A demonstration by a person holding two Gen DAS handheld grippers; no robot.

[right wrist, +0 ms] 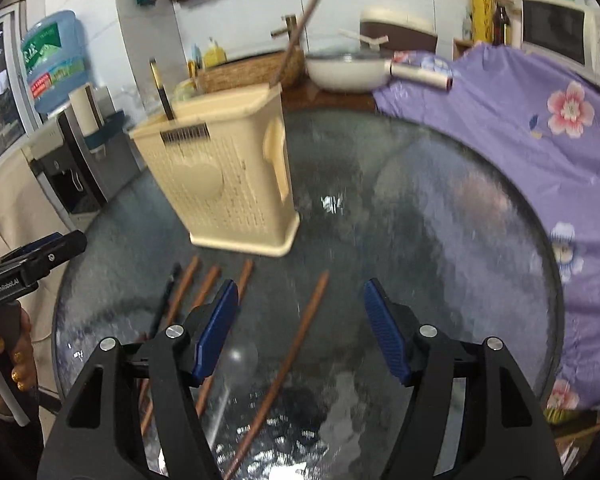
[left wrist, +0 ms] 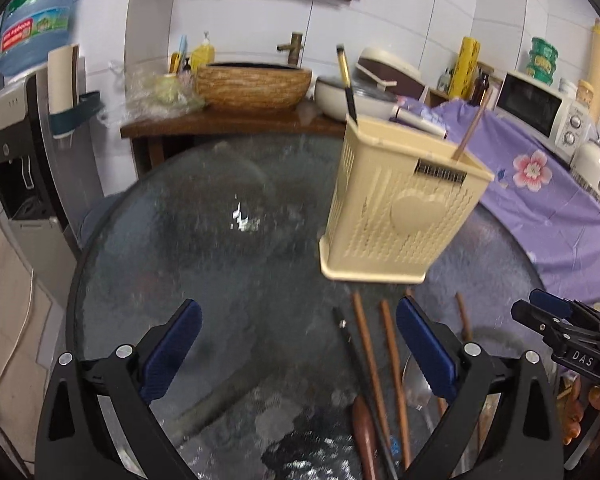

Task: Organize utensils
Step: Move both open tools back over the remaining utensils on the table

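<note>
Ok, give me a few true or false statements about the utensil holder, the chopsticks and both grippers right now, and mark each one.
1. The cream utensil holder stands upright on the glass table. True.
2. The holder is empty. False: a black chopstick and a brown chopstick stick out of it.
3. The right gripper grips a chopstick. False: its jaws are open above a loose chopstick.
4. The left gripper is open and holds nothing. True.

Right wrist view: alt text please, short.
The open right gripper hovers over a round glass table, one brown chopstick lying loose between its blue fingers. More chopsticks and a spoon lie to the left, before a cream utensil basket already holding two sticks.
</note>
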